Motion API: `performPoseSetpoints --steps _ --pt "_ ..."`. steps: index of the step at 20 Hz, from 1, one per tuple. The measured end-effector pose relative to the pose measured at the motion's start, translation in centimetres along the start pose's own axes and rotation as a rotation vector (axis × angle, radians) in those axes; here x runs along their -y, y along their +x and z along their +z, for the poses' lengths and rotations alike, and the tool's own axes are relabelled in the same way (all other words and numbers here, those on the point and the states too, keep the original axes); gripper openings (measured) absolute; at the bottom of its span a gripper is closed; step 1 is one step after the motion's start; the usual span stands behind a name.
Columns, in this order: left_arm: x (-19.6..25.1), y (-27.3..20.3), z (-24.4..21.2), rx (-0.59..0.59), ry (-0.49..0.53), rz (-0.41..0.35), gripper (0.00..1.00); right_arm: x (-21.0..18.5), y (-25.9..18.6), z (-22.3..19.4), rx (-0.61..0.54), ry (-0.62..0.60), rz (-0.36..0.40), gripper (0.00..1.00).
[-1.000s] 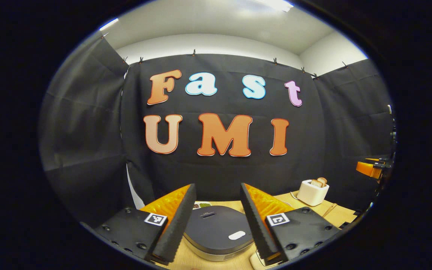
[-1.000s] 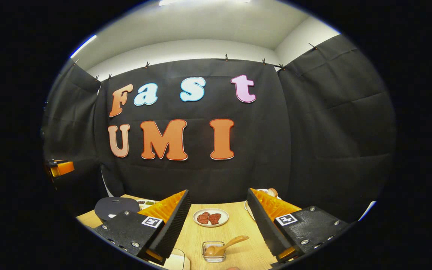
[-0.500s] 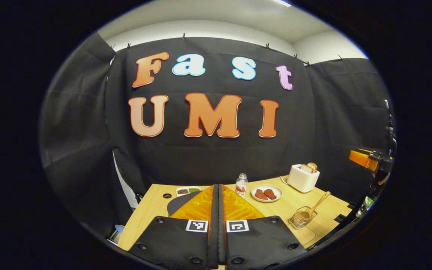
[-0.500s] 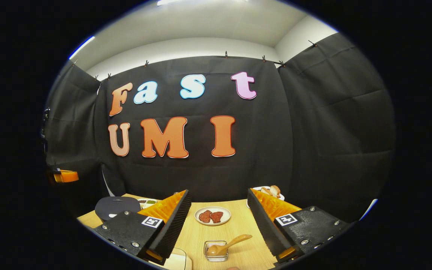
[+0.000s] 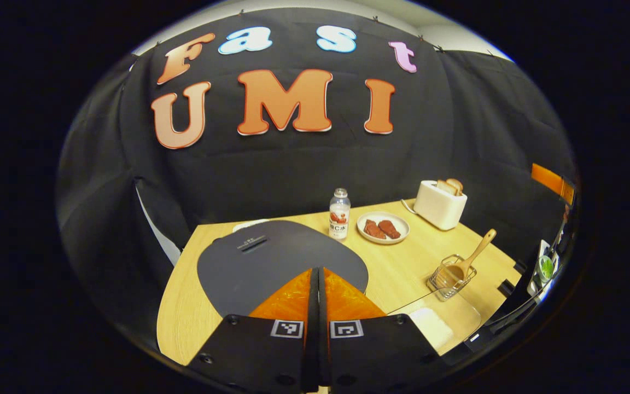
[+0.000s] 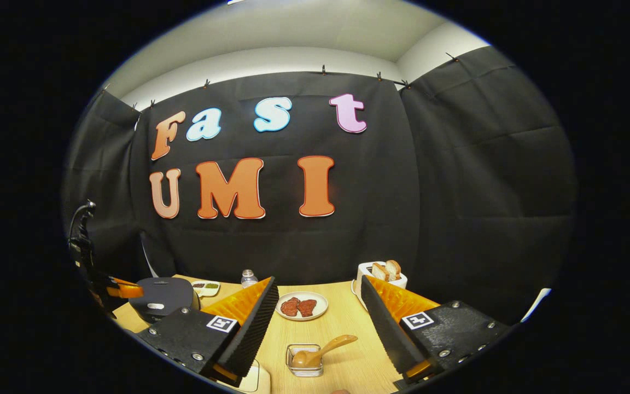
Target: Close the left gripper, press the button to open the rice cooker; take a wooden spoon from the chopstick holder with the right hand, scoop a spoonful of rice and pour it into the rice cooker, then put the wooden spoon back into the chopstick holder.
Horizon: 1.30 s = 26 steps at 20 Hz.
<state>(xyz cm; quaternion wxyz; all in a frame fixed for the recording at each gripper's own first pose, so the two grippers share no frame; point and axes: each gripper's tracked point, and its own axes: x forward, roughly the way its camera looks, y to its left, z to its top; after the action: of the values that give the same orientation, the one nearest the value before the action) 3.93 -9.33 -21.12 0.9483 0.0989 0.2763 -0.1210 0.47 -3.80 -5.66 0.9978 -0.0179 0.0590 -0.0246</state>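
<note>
Lowered over the dark, lidded rice cooker (image 5: pixel 271 257), left claw (image 5: pixel 318 273) stays pressed together; right claw (image 6: pixel 318 306) gapes wide.

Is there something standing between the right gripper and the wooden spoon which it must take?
Nothing visible stands in the way. In the right gripper view the right gripper is open, and the wooden spoon leans in its holder straight ahead between the fingers, with bare table around it. The plate of meat lies farther back.
</note>
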Motion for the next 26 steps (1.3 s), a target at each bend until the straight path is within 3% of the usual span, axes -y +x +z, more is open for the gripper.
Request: performPoseSetpoints --steps 5,12,16,18,21,23,26 --pt "0.0 3.1 -1.7 -0.068 -0.037 -0.008 0.04 1.2 0.0 -1.0 -0.019 0.028 -0.006 0.94" --pt "0.0 2.9 -2.9 -0.096 -0.091 -0.034 0.02 1.6 0.6 -2.9 -0.046 0.059 -0.007 0.94" --pt "0.0 2.7 -2.0 -0.073 -0.014 0.021 0.05 1.6 0.9 -4.4 -0.074 0.035 -0.005 0.94" --pt "-0.3 1.7 0.1 -0.019 -0.007 0.059 0.05 1.3 0.7 -4.4 -0.073 0.032 0.002 0.94" --pt "-2.6 -2.6 6.5 0.187 -0.01 0.181 0.04 1.6 0.6 -4.2 -0.06 0.03 -0.005 0.94" --pt "-4.0 -6.2 9.9 0.305 -0.04 0.221 0.05 1.9 0.4 -4.0 -0.053 0.039 -0.011 0.94" --pt "-6.1 -10.0 11.1 0.382 -0.059 0.258 0.05 2.2 0.2 -3.6 -0.044 0.056 -0.018 0.94"
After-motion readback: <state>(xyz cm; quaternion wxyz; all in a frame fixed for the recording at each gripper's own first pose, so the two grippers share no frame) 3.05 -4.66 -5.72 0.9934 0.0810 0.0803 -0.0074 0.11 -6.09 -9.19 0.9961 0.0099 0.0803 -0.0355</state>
